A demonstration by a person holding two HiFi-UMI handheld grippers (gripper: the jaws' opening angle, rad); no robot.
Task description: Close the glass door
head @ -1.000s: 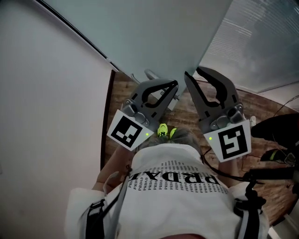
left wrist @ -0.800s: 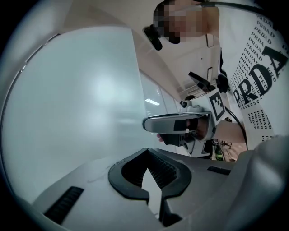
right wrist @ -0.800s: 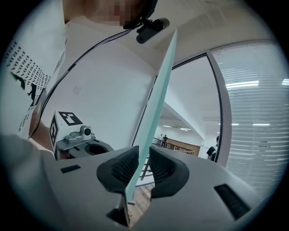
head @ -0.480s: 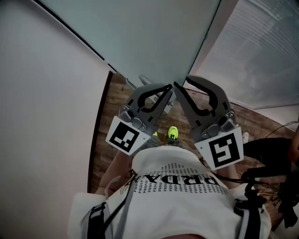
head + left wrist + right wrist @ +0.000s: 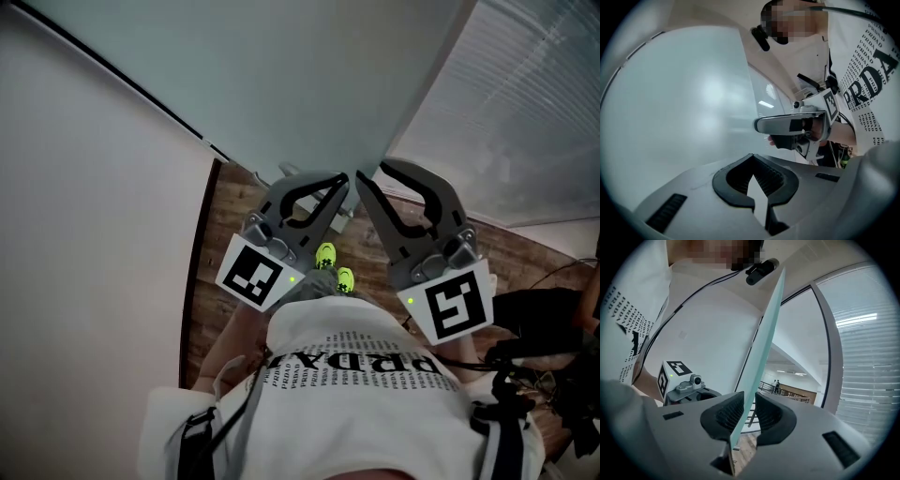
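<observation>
**Frosted glass door** [image 5: 309, 75] fills the head view from 10 to 1 o'clock. Its free edge stands apart from the grey frame post [image 5: 832, 362] and is clenched between the pads of the right gripper [image 5: 749, 403]. Closing it well probably means a slow swing square to the pane, so the pads do not slip on smooth glass. The left gripper [image 5: 752, 174], at the right one's 9 o'clock, is clenched on nothing beside the pane; hinges, latch and the remaining swing lie out of sight.

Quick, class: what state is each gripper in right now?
Left gripper: shut, nothing between its jaws.
Right gripper: shut on the edge of the glass door.
</observation>
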